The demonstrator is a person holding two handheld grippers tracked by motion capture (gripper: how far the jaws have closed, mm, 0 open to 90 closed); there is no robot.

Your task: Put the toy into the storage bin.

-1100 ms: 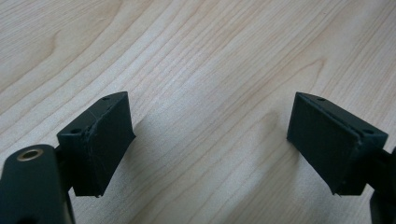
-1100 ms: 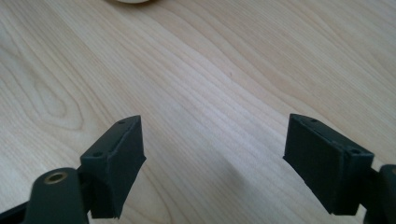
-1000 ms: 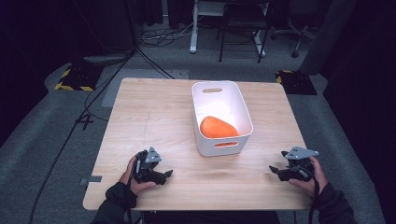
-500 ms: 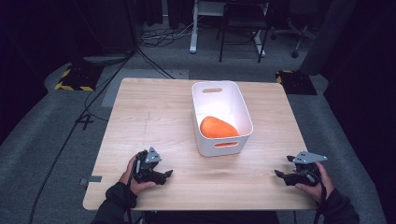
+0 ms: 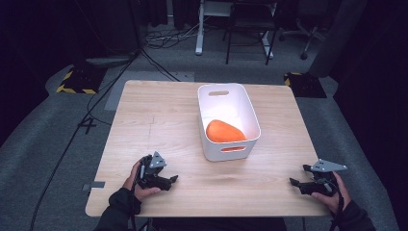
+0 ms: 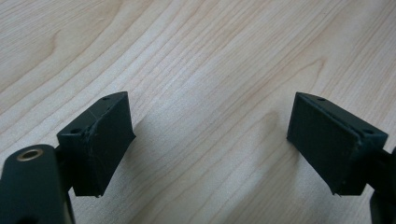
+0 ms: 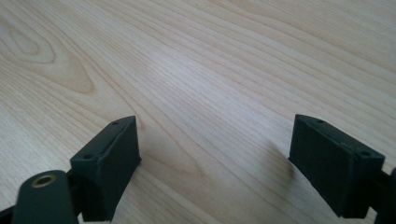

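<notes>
Your left gripper (image 5: 169, 181) sits low over the wooden table (image 5: 159, 120) near its front edge, jaws spread wide, nothing between them; in the left gripper view (image 6: 210, 144) you see bare wood grain in the gap. Your right gripper (image 5: 297, 184) is at the table's front right corner, jaws also spread and empty, just wood in its own view (image 7: 215, 158). White bin (image 5: 228, 121) stands ahead, between your two grippers and well apart from both. Orange rounded object (image 5: 224, 131) lies inside the bin.
</notes>
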